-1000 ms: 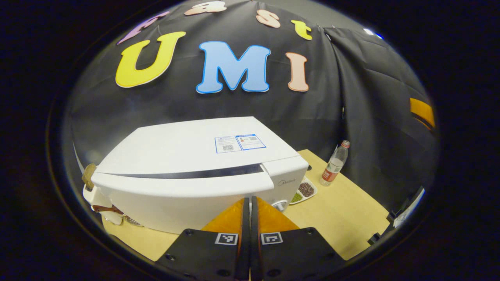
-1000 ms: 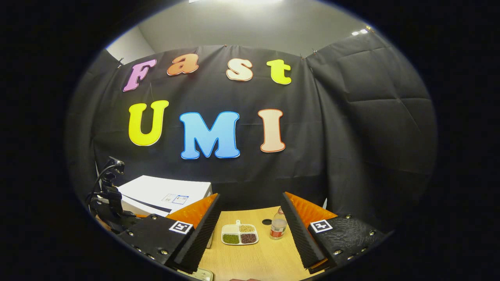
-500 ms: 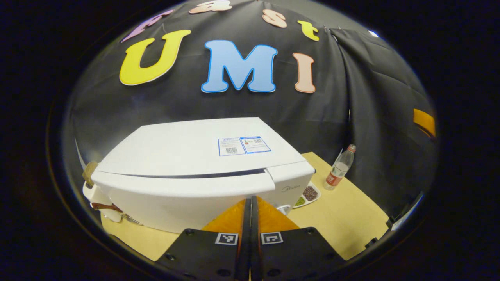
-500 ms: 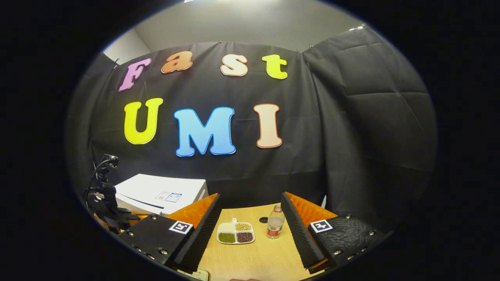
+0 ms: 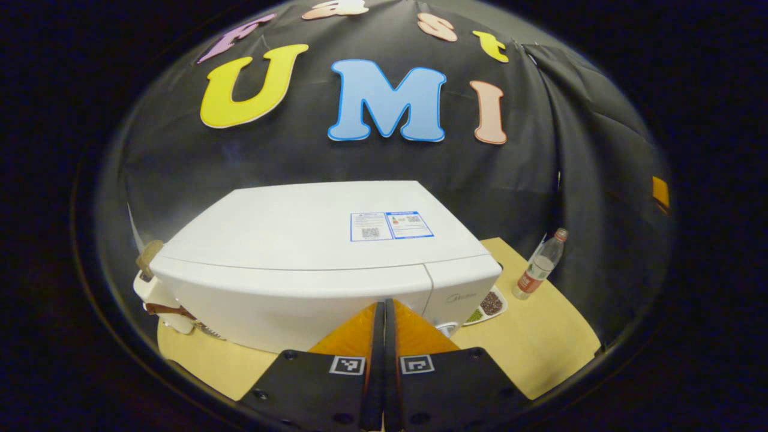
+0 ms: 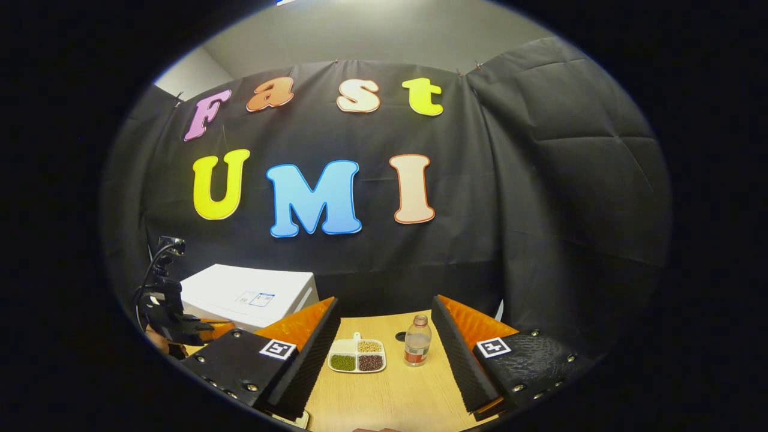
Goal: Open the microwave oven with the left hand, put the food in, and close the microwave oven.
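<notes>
A white microwave point(image 5: 312, 228) stands on the wooden table point(image 5: 540, 336), its door flush with the body. My left gripper point(image 5: 384, 303) is shut with nothing between its fingers, and its tips are at the door's front near the right edge. The food, a white divided dish of beans point(image 6: 357, 355), lies on the table right of the microwave point(image 6: 246, 288); in the left gripper view the dish point(image 5: 487, 305) peeks out past the microwave's corner. My right gripper point(image 6: 384, 298) hangs open above the table, well short of the dish. The left gripper point(image 6: 210, 327) also shows against the microwave's front.
A plastic bottle point(image 6: 417, 348) with a red label stands just right of the dish, with a small dark spot point(image 6: 401, 336) on the table behind it. A white object with a brown strap point(image 5: 159, 297) sits at the microwave's left end. Black cloth walls close off the back and right.
The dark gap along the top of the microwave door has closed, so the door now sits flush. The left gripper stayed shut against the door; the right gripper drifted slightly.
</notes>
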### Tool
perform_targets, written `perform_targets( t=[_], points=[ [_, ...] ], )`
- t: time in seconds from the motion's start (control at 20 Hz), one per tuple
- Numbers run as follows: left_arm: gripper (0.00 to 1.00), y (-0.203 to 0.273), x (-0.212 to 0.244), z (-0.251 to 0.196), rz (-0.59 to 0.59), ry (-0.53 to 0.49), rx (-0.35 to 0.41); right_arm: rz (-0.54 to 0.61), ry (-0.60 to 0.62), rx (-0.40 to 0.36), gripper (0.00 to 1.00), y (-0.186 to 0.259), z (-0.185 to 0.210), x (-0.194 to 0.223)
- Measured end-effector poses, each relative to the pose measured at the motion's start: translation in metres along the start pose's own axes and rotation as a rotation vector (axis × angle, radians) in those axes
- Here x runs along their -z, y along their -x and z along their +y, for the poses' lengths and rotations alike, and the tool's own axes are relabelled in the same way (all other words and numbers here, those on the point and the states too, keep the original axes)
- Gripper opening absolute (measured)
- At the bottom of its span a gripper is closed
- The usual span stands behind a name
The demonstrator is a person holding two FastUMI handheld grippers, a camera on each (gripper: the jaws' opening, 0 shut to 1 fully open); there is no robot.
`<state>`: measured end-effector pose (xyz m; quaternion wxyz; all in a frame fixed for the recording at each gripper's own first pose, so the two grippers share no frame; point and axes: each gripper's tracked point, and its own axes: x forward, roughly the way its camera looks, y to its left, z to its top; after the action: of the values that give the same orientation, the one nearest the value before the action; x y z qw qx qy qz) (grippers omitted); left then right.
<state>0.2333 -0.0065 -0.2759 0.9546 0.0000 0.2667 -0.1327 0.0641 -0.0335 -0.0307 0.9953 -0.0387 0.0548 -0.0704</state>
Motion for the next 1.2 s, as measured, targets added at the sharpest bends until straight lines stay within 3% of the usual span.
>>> perform_targets(
  t=[0.2,0.35,0.4,0.55,0.65,0.7,0.8,1.0,1.1,1.2],
  points=[
    [0.07,0.056,-0.035,-0.007,-0.111,0.004,-0.037,-0.017,-0.010,-0.014,0.94,0.009,-0.016,-0.008],
    [0.07,0.139,-0.105,-0.004,-0.327,-0.043,-0.137,-0.025,-0.013,-0.031,0.94,0.013,-0.020,-0.016],
    [0.08,0.172,-0.129,-0.009,-0.399,-0.039,-0.139,-0.030,-0.009,-0.042,0.94,0.017,-0.017,-0.021],
    [0.99,0.244,-0.184,-0.028,-0.569,-0.032,-0.103,-0.045,0.020,-0.052,0.94,0.032,-0.007,-0.044],
    [0.94,0.271,-0.196,-0.020,-0.561,-0.034,-0.132,-0.063,0.023,-0.045,0.94,0.045,0.005,-0.064],
    [0.99,0.282,-0.199,-0.017,-0.562,-0.031,-0.138,-0.080,0.018,-0.053,0.94,0.052,0.015,-0.075],
    [0.97,0.306,-0.199,-0.009,-0.591,0.009,-0.152,-0.098,0.004,-0.081,0.94,0.065,0.041,-0.087],
    [0.97,0.316,-0.170,0.002,-0.559,0.110,-0.125,-0.088,0.041,-0.116,0.94,0.085,0.073,-0.075],
    [0.93,0.323,-0.170,0.012,-0.581,0.108,-0.136,-0.085,0.074,-0.121,0.94,0.085,0.081,-0.067],
    [0.96,0.326,-0.168,0.018,-0.588,0.126,-0.148,-0.067,0.079,-0.112,0.93,0.082,0.080,-0.061]
  ],
)
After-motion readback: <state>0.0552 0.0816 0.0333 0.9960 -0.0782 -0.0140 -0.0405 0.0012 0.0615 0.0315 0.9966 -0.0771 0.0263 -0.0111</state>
